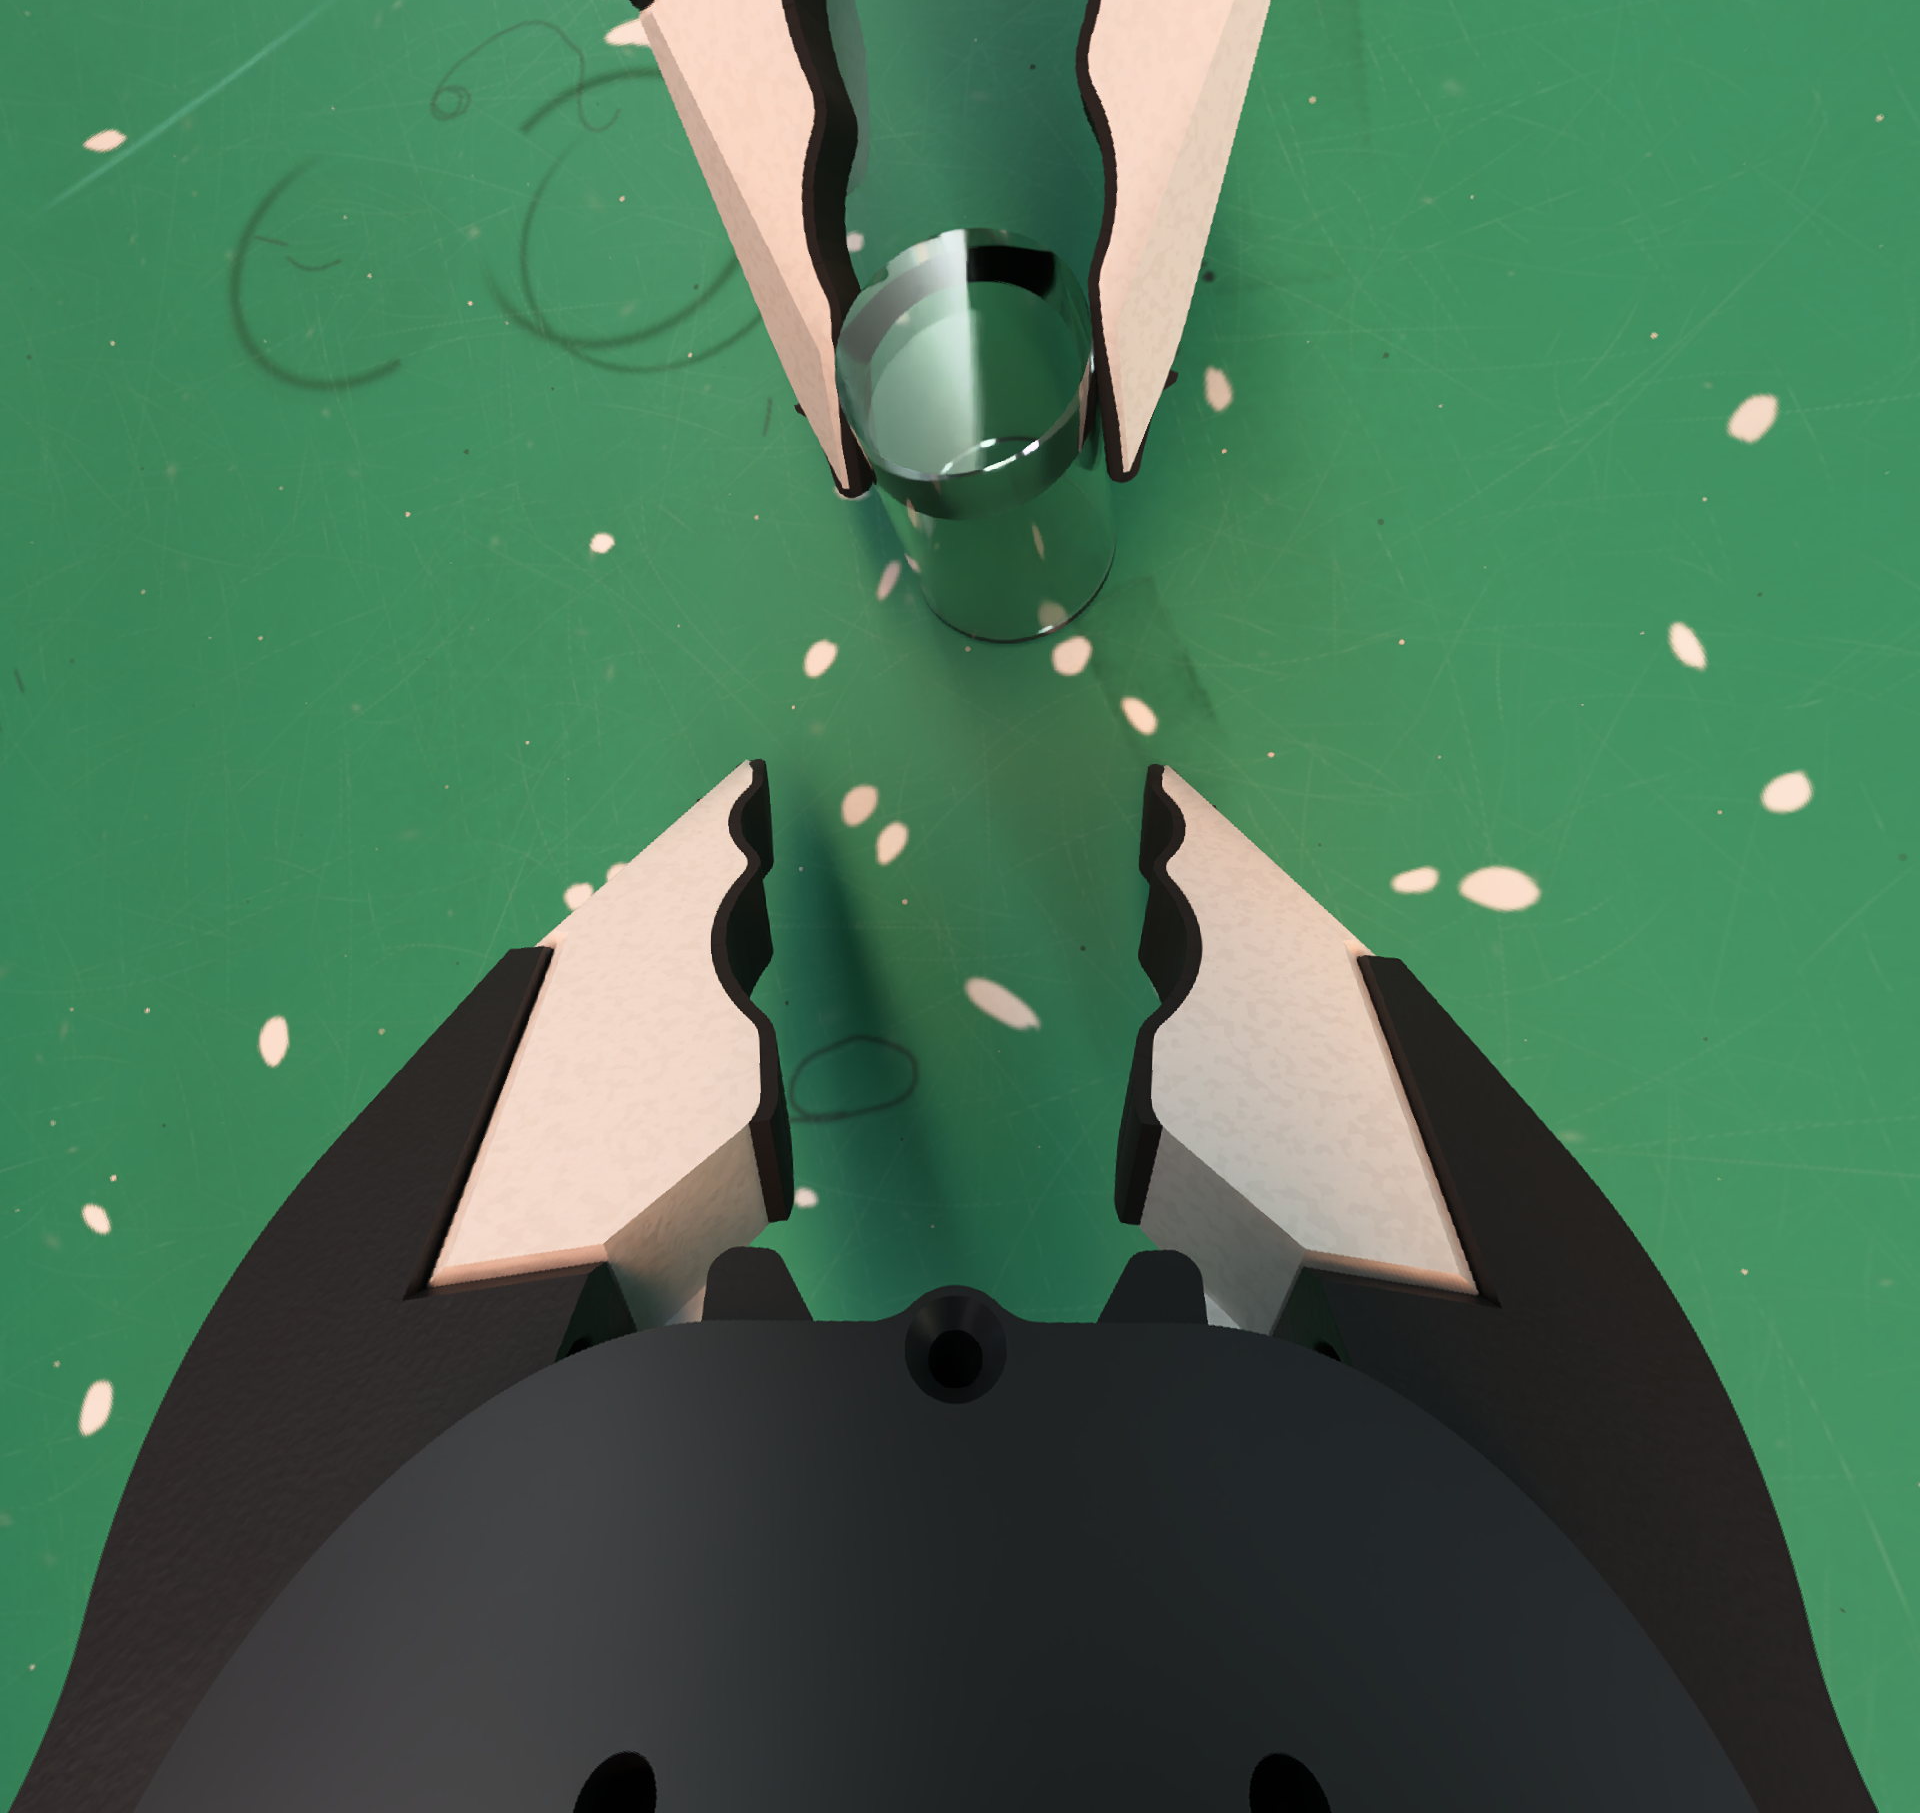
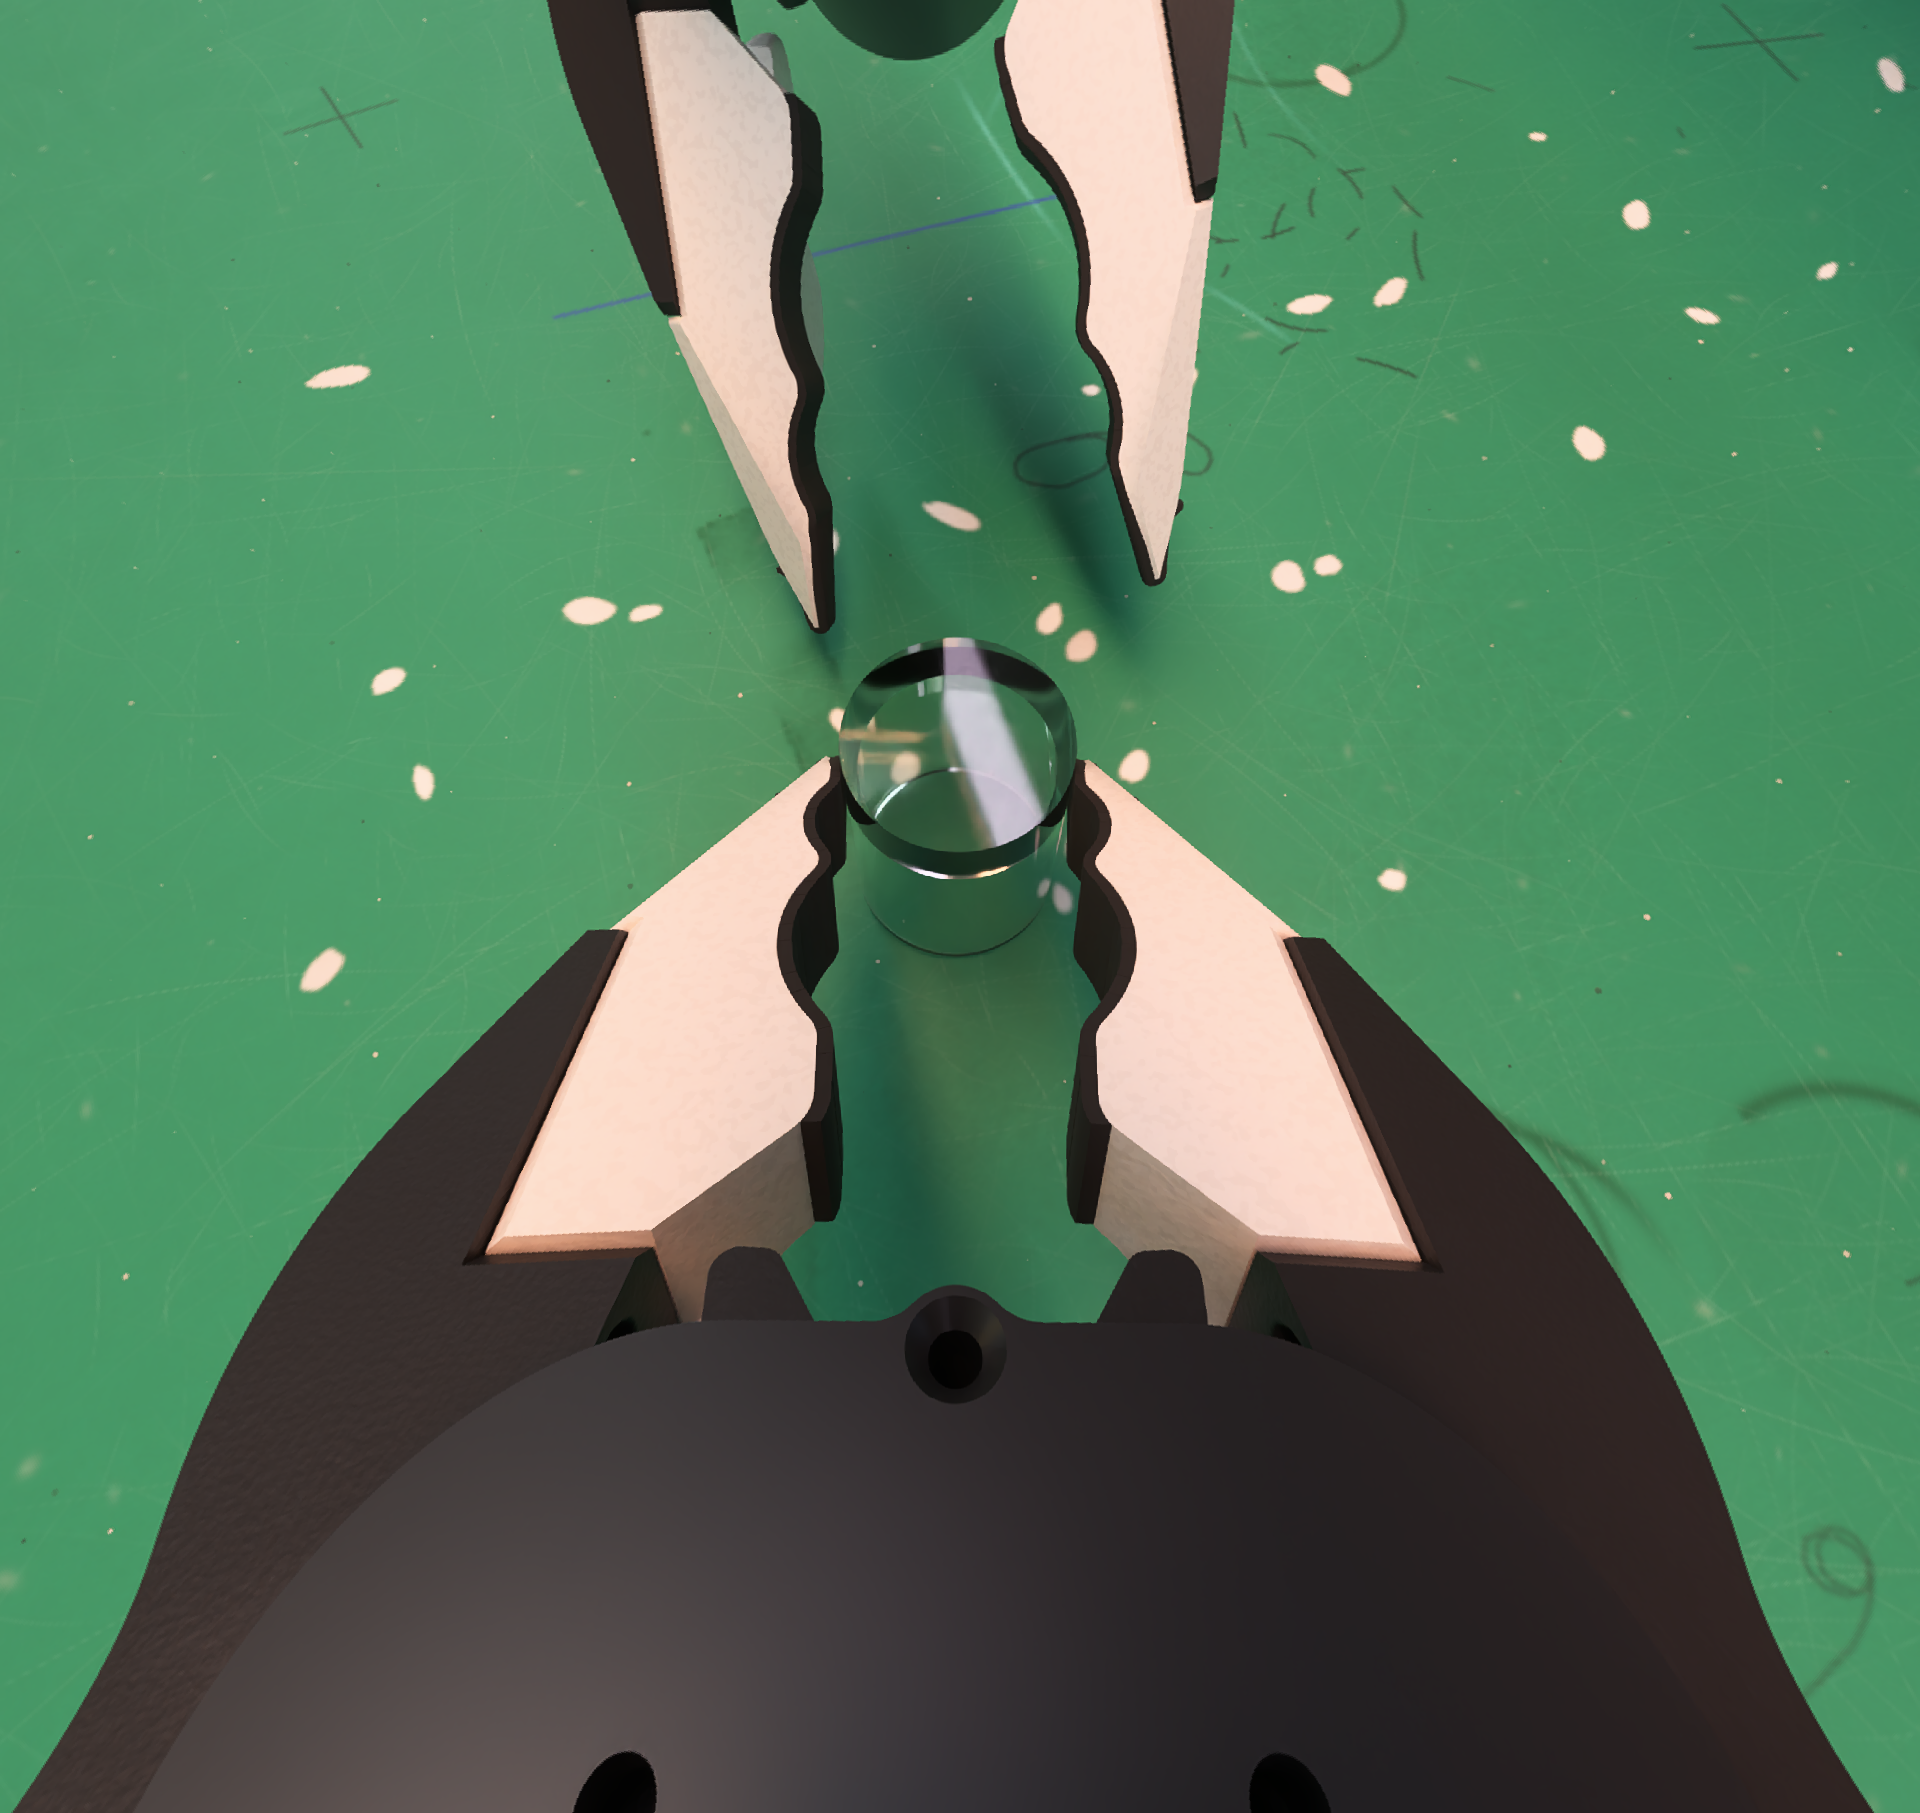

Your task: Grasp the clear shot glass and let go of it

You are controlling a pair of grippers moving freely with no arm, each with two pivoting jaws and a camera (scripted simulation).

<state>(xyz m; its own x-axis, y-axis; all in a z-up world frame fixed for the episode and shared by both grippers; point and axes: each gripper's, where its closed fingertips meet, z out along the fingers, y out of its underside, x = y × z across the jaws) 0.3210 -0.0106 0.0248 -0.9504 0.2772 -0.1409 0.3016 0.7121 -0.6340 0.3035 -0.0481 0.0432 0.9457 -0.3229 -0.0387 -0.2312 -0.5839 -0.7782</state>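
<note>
A: So, where to find the shot glass (image 2: 951,828)?

B: Upright on the green table (image 2: 312,1244), mouth up, long axis vertical. Caught between the tips of the right gripper (image 2: 954,771), just below the rim.

A: Held, or merely flanked?

B: Held, by the look of it. Both fingertips (image 2: 779,838) pressed against the wall of the glass, one on each side, no gap visible in either view. Base apparently resting on the table, not lifted.

A: And the left gripper (image 1: 956,768)?

B: Spread wide and empty. Facing the right gripper head-on, with the glass straight ahead, a little beyond its tips and apart from them.

A: Nearer of the two, then?

B: The right, plainly: in contact with the glass. Nothing here for the left to do.

A: Next step, as a guess?

B: Letting go. Probably only a sideways parting of the fingers, square to the upright axis, then a pull straight back, away from the left gripper.

A: Any risk?

B: Tipping, if dragged by one finger. Tall, narrow and smooth, with clear edges hard to judge. Otherwise only pale specks (image 2: 951,514) scattered on the table around it.
</note>
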